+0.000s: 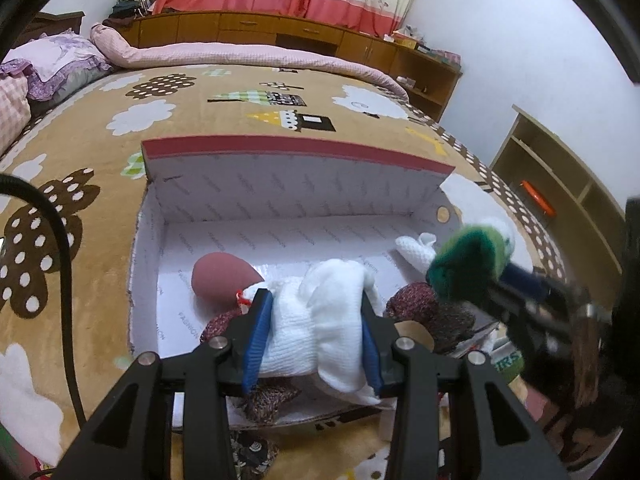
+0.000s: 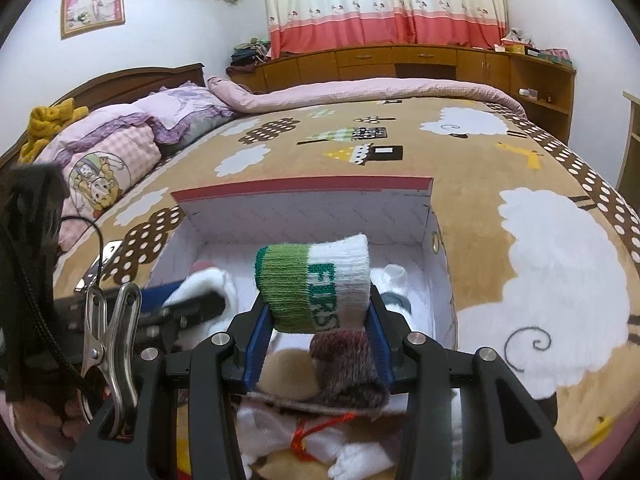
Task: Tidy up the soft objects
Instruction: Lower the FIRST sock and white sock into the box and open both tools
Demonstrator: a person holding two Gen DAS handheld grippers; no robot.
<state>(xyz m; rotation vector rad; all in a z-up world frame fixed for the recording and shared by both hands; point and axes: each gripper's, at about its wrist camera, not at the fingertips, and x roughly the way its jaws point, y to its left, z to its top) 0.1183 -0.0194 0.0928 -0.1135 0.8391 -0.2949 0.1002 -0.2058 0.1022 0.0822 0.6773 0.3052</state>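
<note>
Over the open box on the bed: left gripper clamped on a white cloth, right gripper clamped on a green-and-white sock.

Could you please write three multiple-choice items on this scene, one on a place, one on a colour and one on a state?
1. Where does the open box stand?
A. on the patterned bedspread
B. on the wooden cabinet
C. on the floor

2. What colours is the rolled sock in the right gripper?
A. red and black
B. green and white
C. all yellow

3. What state is the left gripper in?
A. wide open and empty
B. out of view
C. closed on a white cloth bundle

Answers:
1. A, the brown bedspread with clouds surrounds the box.
2. B, green ribbing joins a white band with green letters.
3. C, both blue pads press the bundle's sides, above the box.
</note>
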